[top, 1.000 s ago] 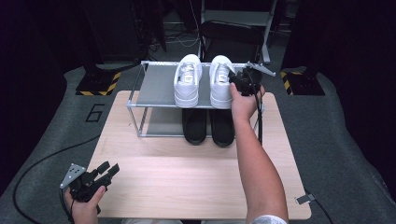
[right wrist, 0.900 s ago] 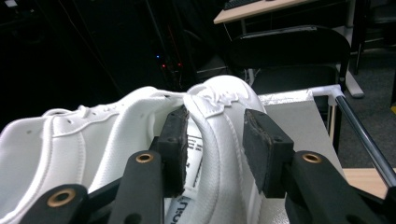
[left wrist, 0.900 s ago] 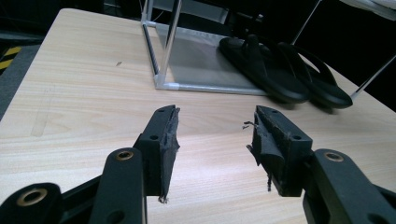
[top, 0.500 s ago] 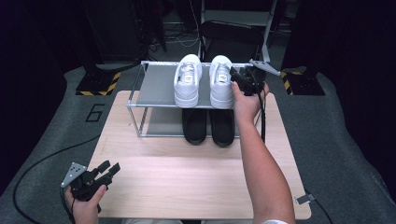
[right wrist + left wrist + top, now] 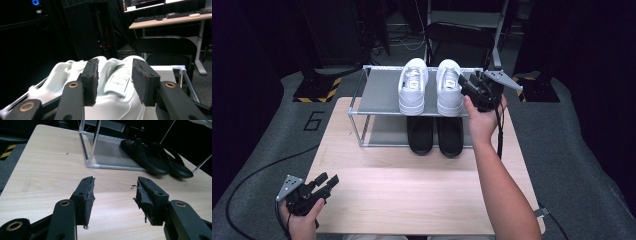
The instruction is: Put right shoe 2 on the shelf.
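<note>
Nearest me, at seven o'clock on the table [image 5: 412, 200], my left gripper [image 5: 328, 182] rests idle, jaws wide and empty. Farther off, at one o'clock, my right gripper [image 5: 466, 84] hovers with jaws spread beside the right white sneaker [image 5: 449, 92] on the rack [image 5: 379, 92], apparently ready to grasp it. Black sandals [image 5: 434, 135] sit beneath. The tongue label is unreadable; a "6" [image 5: 313, 121] marks the floor.

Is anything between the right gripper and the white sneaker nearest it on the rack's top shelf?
Nothing visible. The right gripper, jaws open, sits right beside the right white sneaker on the top shelf, and its view looks straight onto that shoe.
</note>
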